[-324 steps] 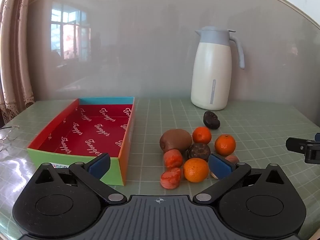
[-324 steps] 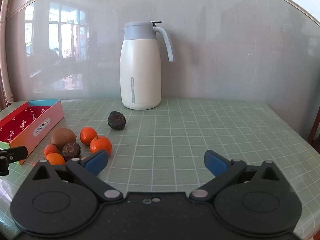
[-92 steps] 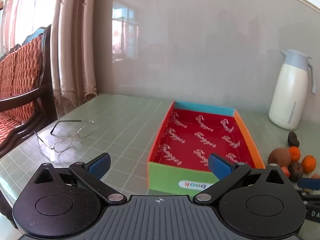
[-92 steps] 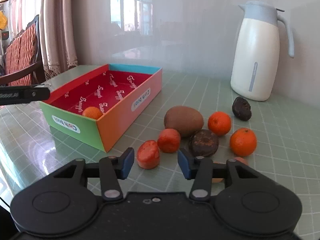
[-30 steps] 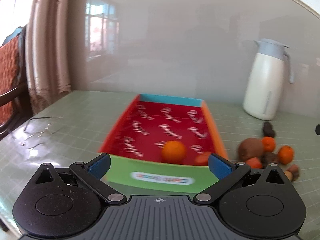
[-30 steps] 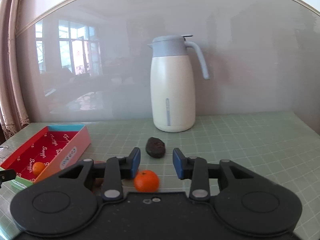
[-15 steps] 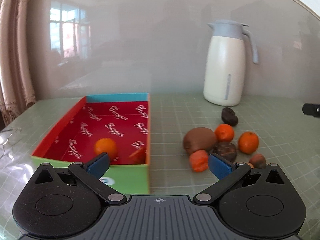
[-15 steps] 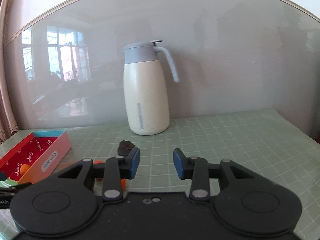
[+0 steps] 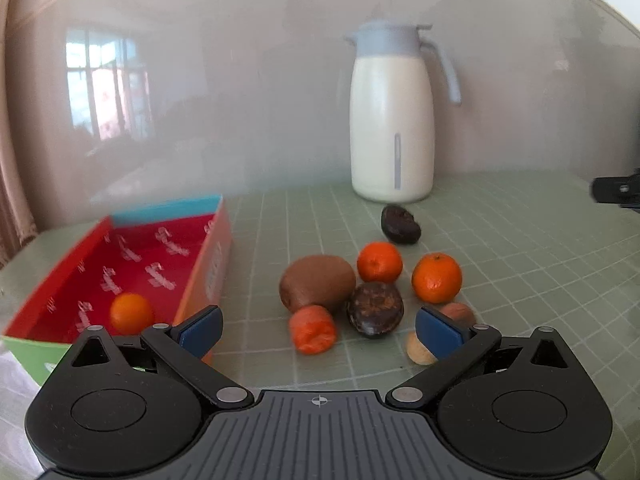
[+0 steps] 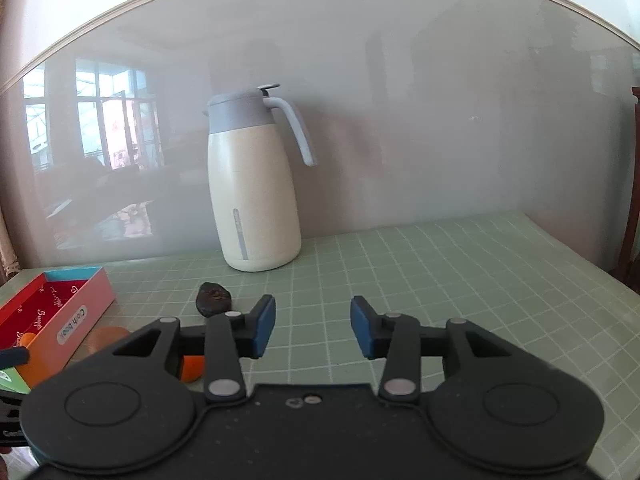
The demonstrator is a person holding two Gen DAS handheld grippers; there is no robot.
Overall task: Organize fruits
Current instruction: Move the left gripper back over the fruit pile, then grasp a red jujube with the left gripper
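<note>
Barely begun: one orange boxed, the pile waits on the table

Leftmost sits the box [image 9: 120, 264], a shallow open tray with a red printed floor and walls of different colours, resting on the green gridded table [image 9: 520, 264]. Inside it, near the front, lies a single boxed orange [image 9: 131, 313]; the left hand-held gripper hides the near right corner, so whether anything else is in there cannot be told. That, as far as can be judged, is all the sorting done.

Just right of the box, well clear of its wall, the rest of the fruit lies loose in a cluster. A brown kiwi [image 9: 317, 282] is at its left, with a reddish peeled piece [image 9: 313, 329] just in front of it. Beside them is a dark wrinkled fruit [image 9: 375, 309], then two small oranges, the rear orange [image 9: 379, 261] and the right orange [image 9: 436, 277]. A pale lump [image 9: 420, 348] and a brownish one [image 9: 458, 313] sit at the near right, partly hidden. A second dark fruit [image 9: 400, 229] lies apart, toward the white jug [image 9: 392, 120], which stands closed at the back; its contents are unknown.

Most of the job, then, is left.

The left hand-held gripper [image 9: 318, 328] is spread wide and empty, hovering short of the cluster. The right hand-held gripper [image 10: 313, 326] is opening with nothing between its pads, over bare table to the right of the fruit.
</note>
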